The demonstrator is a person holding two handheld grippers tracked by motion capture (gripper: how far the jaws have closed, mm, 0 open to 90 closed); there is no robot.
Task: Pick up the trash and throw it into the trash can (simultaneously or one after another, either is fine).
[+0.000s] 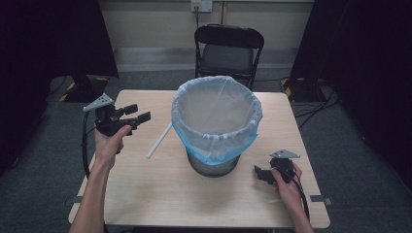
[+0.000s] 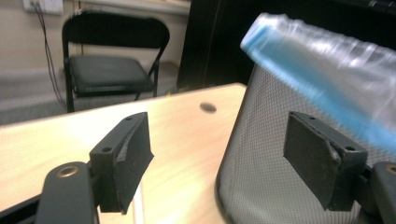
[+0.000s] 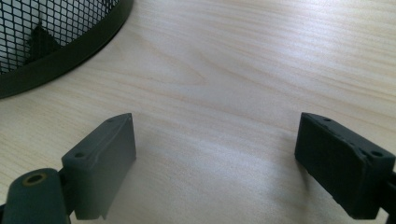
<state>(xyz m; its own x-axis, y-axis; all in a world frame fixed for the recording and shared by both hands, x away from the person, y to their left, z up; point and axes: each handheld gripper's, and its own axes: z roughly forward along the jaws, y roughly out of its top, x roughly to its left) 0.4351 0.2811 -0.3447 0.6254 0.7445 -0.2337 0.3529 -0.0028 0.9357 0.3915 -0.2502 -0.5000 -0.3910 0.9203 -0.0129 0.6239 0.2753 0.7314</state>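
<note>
Right tongs open on table, left tongs open, empty, near lined bin

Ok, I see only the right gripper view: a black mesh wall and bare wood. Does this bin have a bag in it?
Observer: Yes. The mesh bin holds a clear bag with a blue hem folded over its rim.
Operator: And where are the left tongs?
Observer: The left tongs are to the left of the bin. They are open with nothing between them and point toward it.
Operator: Is anything lying on the table?
Observer: A white stick lies on the table between the left tongs and the bin, apart from both.
</note>
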